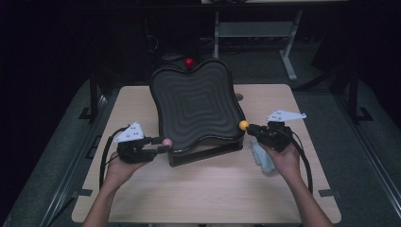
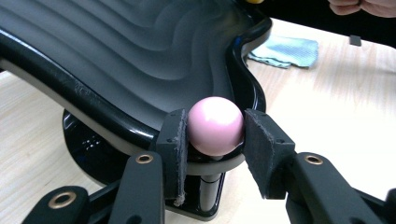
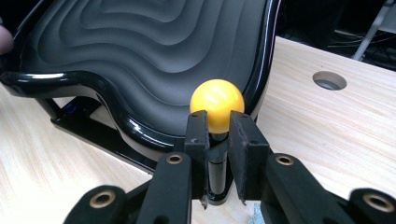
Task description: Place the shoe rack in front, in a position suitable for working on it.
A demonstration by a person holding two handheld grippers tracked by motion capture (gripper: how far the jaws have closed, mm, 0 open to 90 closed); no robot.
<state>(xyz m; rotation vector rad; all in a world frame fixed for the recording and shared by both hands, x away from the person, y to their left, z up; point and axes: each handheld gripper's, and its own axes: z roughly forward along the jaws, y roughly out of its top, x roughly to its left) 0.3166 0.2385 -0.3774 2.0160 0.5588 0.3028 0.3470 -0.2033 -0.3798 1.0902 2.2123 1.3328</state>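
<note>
1. pale wood-grain laminate forms the table (image 1: 213, 189), matte and smooth; the person's forearms come in over its near edge.
2. left gripper (image 1: 158, 147): its black jaws with rough felt-like pads (image 2: 176, 140) sit moderately apart and press both sides of a glossy pink ball knob (image 2: 215, 126), which stands on a short post at the near-left corner of the tray.
3. right gripper (image 1: 250, 127): its jaws stand narrow, the pads (image 3: 198, 133) clamped around the stem and lower curve of a shiny yellow ball knob (image 3: 217, 105) at the tray's near-right corner.
4. crumpled light-blue cloth (image 1: 263, 158) lies on the table under the right hand (image 1: 283, 158); the left gripper view shows it as a soft woven rag (image 2: 287, 51) just beyond the tray's rim.
5. between the grippers, a black glossy plastic tray (image 1: 198, 104) with a wavy, lobed outline and stepped concentric ridges tilts on a dark base (image 1: 208, 153).
6. the right gripper view shows a round hole (image 3: 329, 80) in the tabletop.
7. at the tray's far edge, the high view shows a small red ball knob (image 1: 189, 62).
</note>
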